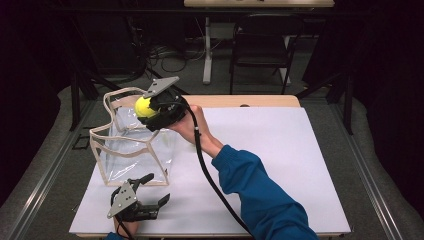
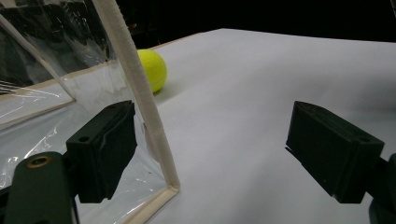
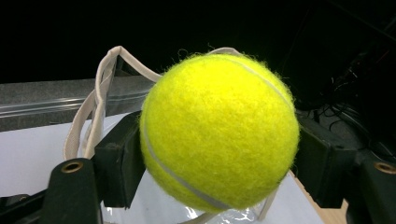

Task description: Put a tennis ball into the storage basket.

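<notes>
One tennis ball (image 1: 144, 107) held above the clear bag (image 1: 131, 142).

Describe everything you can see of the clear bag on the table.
The clear bag is see-through plastic edged in cream fabric trim, with looped cream handles at its open top. It stands upright on the white sheet near the table's left side. The right tongs hold a tennis ball over its mouth; the open left tongs sit beside its near corner.
</notes>
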A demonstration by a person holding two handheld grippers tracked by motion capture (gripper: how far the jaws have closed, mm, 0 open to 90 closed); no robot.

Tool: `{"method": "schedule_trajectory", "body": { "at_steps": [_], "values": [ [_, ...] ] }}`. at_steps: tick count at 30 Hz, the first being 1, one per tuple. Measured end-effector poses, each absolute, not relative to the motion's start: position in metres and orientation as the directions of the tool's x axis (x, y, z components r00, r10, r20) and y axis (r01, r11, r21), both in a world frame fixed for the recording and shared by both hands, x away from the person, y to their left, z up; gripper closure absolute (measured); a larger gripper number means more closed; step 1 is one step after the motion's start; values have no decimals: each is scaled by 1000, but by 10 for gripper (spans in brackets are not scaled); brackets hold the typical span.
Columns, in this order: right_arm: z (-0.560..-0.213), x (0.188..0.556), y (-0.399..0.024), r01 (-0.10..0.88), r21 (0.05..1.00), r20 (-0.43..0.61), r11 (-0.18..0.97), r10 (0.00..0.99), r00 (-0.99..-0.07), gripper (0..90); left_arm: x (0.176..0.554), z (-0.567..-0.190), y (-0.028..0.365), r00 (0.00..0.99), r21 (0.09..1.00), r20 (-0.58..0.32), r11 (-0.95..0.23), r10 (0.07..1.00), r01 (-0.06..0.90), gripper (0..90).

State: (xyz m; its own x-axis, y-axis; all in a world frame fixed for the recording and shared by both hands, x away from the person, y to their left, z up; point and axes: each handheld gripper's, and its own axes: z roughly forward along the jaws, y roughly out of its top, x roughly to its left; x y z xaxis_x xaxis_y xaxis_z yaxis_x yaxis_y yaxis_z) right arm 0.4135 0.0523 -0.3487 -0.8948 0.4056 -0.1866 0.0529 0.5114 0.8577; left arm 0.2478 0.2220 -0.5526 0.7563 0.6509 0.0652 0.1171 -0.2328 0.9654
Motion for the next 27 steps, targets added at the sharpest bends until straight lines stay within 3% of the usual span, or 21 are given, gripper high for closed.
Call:
{"method": "schedule_trajectory", "body": {
  "at_steps": [27],
  "values": [
    [-359, 416, 70, 115, 802, -134, 586, 365, -921, 255, 247, -553, 223, 753, 968, 55, -220, 656, 121, 159]
  ]
}}
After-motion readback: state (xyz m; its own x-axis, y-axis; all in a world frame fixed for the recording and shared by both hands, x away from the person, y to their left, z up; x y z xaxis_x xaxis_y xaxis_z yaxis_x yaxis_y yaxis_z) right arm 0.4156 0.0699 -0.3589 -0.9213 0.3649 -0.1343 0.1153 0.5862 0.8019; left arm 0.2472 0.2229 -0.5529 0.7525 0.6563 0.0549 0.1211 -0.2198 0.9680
